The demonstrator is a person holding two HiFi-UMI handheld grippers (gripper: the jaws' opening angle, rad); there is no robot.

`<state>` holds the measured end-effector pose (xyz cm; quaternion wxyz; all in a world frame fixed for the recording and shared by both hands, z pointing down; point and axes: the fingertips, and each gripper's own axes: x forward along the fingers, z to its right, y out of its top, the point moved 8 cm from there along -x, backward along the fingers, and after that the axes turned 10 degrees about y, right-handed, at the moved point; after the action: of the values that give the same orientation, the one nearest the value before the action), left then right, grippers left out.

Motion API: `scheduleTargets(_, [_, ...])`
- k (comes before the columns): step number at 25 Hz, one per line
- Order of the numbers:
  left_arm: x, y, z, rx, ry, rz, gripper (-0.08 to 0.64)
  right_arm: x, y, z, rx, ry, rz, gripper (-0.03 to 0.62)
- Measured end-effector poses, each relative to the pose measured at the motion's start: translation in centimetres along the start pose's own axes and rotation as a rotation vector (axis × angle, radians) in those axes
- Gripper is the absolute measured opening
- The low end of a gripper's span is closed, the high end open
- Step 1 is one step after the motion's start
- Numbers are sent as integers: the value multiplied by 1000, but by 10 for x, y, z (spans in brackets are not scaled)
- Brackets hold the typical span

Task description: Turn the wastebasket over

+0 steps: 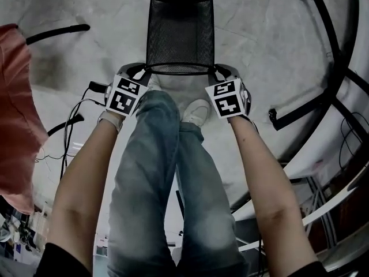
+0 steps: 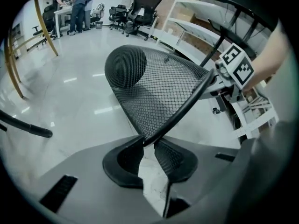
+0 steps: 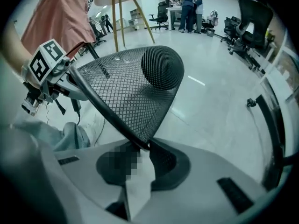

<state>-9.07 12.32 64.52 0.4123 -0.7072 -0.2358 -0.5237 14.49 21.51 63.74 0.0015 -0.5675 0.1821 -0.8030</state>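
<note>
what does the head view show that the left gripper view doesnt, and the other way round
Only the head view: the person's forearms, jeans and a white shoe.
Only the left gripper view: the left gripper seen close, its jaws closed on the rim, plus people at a table, office chairs and shelves behind.
Both: the black mesh wastebasket, with the right gripper holding the opposite side of the rim.

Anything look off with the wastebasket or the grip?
Nothing stands out. The wastebasket is tipped only because the left tool and right tool clamp its rim. The mesh looks undented and nothing has spilled.
</note>
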Motion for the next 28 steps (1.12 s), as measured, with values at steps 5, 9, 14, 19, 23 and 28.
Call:
scheduleTargets(5, [10,-10,5,22,22,-3,78,12,-11,0,-48,8,-15,68])
scheduleTargets(9, [13,-13,9,-8,30,-22,80,15,-16,1,-61,29,-22,68])
scheduleTargets(14, [12,-24,5,-192,27,-111,80,17,-21,6,-33,69,-64,92])
scheduleTargets(19, [-23,-45,17,-513,51,-171,81,-15,-17,23,7,101,-98,150])
scheduleTargets(23, [-59,-51,36,-909,-9,-53,89,-49,10,48,-27,120,-57,174])
scheduleTargets(28, [-70,-26,63,-1253,-169,173,185,-74,93,86,-139,203,40,250])
